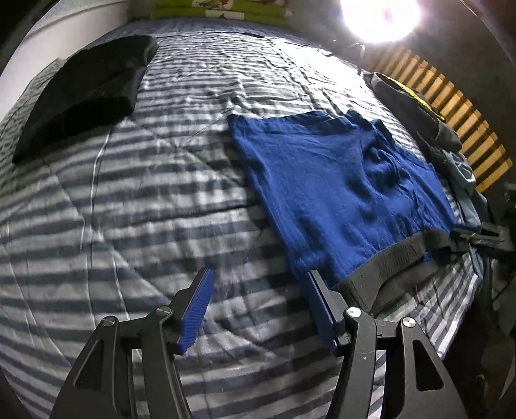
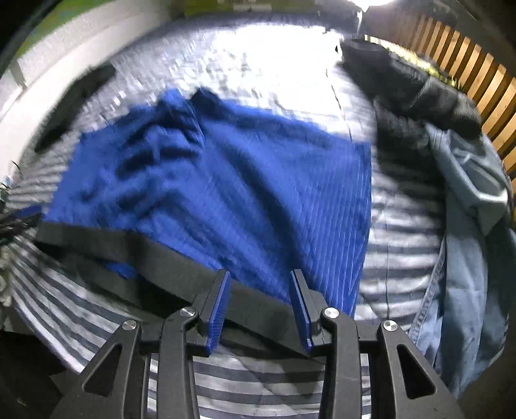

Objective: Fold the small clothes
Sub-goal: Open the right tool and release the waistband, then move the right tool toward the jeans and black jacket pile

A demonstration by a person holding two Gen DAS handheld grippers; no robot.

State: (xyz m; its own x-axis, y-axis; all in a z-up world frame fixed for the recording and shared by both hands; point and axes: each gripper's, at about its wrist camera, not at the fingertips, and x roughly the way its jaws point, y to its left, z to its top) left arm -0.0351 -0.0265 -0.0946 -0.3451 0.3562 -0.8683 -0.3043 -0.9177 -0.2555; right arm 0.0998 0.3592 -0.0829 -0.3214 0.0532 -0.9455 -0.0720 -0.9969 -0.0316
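Note:
A pair of blue briefs point(image 1: 335, 190) with a black waistband point(image 1: 387, 267) lies flat on the striped bed cover point(image 1: 135, 180). My left gripper point(image 1: 258, 274) is open just left of the waistband's near corner, its right finger point(image 1: 317, 290) at the fabric's edge, nothing held. In the right wrist view the same blue briefs point(image 2: 225, 180) fill the middle. My right gripper point(image 2: 259, 277) is open over the black waistband point(image 2: 154, 254), which runs between and under the fingers. That view is blurred.
Folded black clothes point(image 1: 80, 93) lie at the far left of the bed. A dark garment point(image 2: 409, 83) and pale blue denim point(image 2: 467, 206) are piled along the right side, beside a wooden slatted headboard point(image 2: 477, 74). A bright lamp point(image 1: 380, 19) glares at top right.

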